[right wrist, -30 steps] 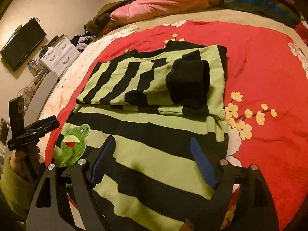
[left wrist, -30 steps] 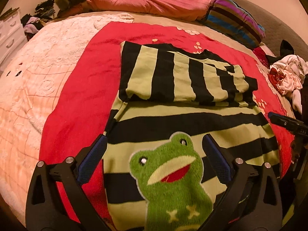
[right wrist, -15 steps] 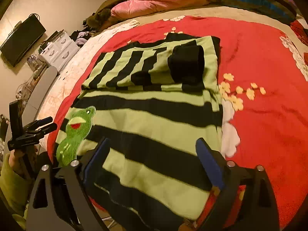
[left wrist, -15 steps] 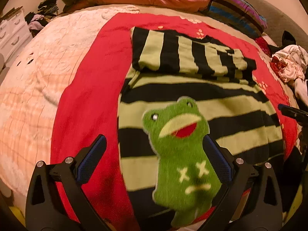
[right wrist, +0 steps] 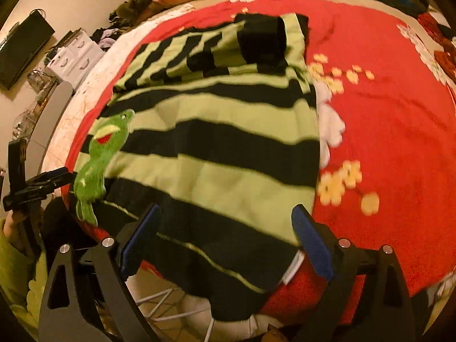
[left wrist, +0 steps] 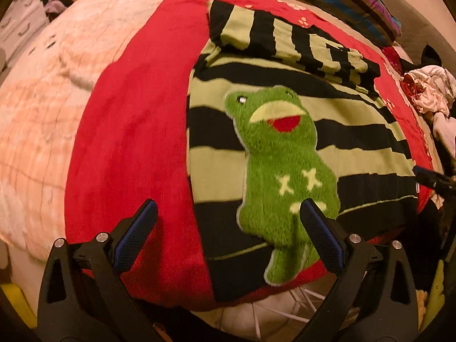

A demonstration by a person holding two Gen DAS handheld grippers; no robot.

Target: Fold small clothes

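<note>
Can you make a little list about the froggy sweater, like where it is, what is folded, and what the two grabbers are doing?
item: striped sweater with a fuzzy green frog patch
lying on: red blanket over the bed
folded part: sleeves laid across the far end
near hem: hangs over the bed edge
left gripper: open, above the hem, holding nothing
right gripper: open, above the hem, holding nothing
nearby: pile of clothes, striped pillow

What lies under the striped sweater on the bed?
The striped sweater lies on a red blanket, visible around it. What the blanket's covered part looks like cannot be seen.
</note>
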